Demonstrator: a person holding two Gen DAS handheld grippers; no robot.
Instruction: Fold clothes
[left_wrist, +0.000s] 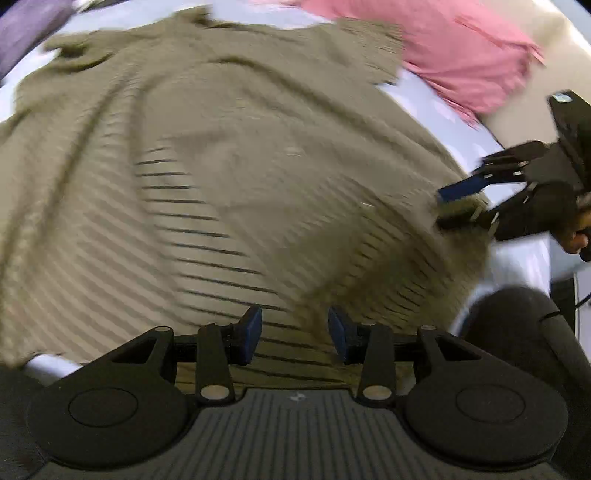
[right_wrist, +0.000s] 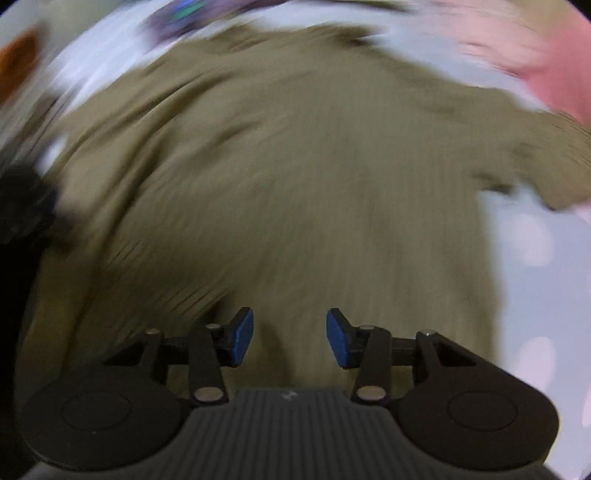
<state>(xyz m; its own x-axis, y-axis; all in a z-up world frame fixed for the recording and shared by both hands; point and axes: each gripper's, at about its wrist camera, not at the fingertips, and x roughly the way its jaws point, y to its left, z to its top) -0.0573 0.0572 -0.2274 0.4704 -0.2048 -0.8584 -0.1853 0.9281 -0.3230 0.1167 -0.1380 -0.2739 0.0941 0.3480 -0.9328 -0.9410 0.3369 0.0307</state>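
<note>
An olive-tan shirt (left_wrist: 221, 177) with thin dark stripes lies spread across a pale lavender surface (left_wrist: 436, 103), covering most of it; whether that surface is a bed or a counter cannot be told. The shirt's far edge runs close to a pink garment (left_wrist: 454, 48) at the upper right, the two just beside each other or touching at the sleeve. A purple cloth (left_wrist: 22, 29) sits at the far left corner. Bare surface shows along the right side of the shirt and in a narrow strip at its lower left hem.

The left tongs (left_wrist: 295, 334) hover over the near hem, their blue pads spread apart with striped fabric visible between them and nothing pinched. In the left wrist view the right tongs (left_wrist: 458, 206) come in from the right edge with a bunch of the shirt's side edge between their pads; a hand (left_wrist: 576, 236) grips the handle behind. The right wrist view is heavily blurred: there the right tongs (right_wrist: 290, 338) look spread, and whether cloth is clamped cannot be told. A dark rounded shape (left_wrist: 517, 332) stands at the lower right, off the surface's edge.
</note>
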